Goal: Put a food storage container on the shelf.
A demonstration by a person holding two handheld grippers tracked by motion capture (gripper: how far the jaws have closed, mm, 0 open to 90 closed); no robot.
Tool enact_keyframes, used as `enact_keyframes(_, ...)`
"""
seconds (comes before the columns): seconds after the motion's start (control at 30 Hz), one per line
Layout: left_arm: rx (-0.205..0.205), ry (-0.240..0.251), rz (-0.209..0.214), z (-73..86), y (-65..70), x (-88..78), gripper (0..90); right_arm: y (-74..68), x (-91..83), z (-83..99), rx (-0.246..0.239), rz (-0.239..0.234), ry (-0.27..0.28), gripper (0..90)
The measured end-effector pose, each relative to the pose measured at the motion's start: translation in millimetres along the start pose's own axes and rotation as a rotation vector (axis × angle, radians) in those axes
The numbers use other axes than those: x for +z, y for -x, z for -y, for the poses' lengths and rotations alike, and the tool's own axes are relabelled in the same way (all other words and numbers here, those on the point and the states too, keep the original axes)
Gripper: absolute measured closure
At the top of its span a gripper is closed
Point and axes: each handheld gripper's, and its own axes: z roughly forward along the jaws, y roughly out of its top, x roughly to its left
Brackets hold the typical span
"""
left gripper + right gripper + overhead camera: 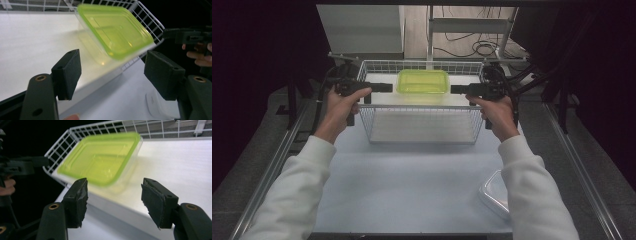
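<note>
Green-lidded clear container (422, 81) sits on a white board inside the wire basket (419, 131), toward the basket's far side, on the bench (412, 185). We hold the left gripper (384, 88) just off the container's left end and the right gripper (458, 89) just off its right end, both pointing inward at it. Both pairs of jaws stand wide apart and grip nothing; the container lies beyond them, untouched. A clear lid (494, 192) rests near the bench's front right corner.

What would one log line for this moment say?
left claw: open | right claw: open | green-lidded container: in wire basket, released
</note>
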Motion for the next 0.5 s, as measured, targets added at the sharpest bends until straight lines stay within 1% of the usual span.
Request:
enact_keyframes(0.03, 0.014, 0.000, -0.003, 5.8, 2.5, -4.3, 29.4, -1.3, -3.5, 3.0, -0.013, 0.002, -0.004, 37.8)
enact_keyframes(0.07, 0.034, 0.003, -0.018, 13.5, 6.1, -9.4, 29.4, -3.1, -8.2, 7.4, -0.028, 0.000, -0.004, 37.7)
enact_keyframes(0.13, 0.052, 0.005, -0.027, 25.0, 10.7, -15.6, 29.5, -6.3, -16.8, 16.9, -0.052, -0.007, -0.005, 37.5)
enact_keyframes(0.2, 0.071, 0.008, -0.042, 41.1, 15.7, -22.8, 29.6, -9.6, -24.5, 28.7, -0.081, -0.009, -0.007, 37.1)
enact_keyframes(0.23, 0.076, 0.007, -0.044, 46.6, 17.2, -24.7, 29.6, -10.7, -27.6, 34.2, -0.090, -0.006, -0.007, 36.9)
enact_keyframes(0.3, 0.084, 0.000, -0.049, 63.8, 19.6, -27.9, 29.6, -11.9, -32.5, 44.0, -0.109, -0.003, -0.009, 36.7)
enact_keyframes(0.33, 0.081, -0.002, -0.040, 71.3, 19.7, -28.5, 29.6, -12.1, -35.4, 51.1, -0.118, -0.002, -0.007, 36.6)
enact_keyframes(0.37, 0.081, -0.002, -0.040, 71.3, 19.7, -28.5, 29.5, -12.1, -35.4, 51.1, -0.118, -0.002, -0.007, 36.6)
enact_keyframes(0.4, 0.080, -0.009, -0.038, 83.7, 19.6, -28.5, 29.5, -11.1, -38.5, 62.9, -0.127, -0.008, -0.011, 36.6)
enact_keyframes(0.43, 0.084, -0.015, -0.040, 90.1, 19.3, -28.4, 29.4, -10.3, -39.2, 67.3, -0.128, -0.011, -0.015, 36.6)
enact_keyframes(0.47, 0.084, -0.015, -0.040, 90.1, 19.3, -28.4, 29.3, -9.0, -39.9, 73.3, -0.131, -0.014, -0.019, 36.6)
enact_keyframes(0.5, 0.090, -0.023, -0.063, 103.9, 18.2, -26.4, 29.3, -6.8, -40.6, 80.7, -0.133, -0.017, -0.024, 36.7)
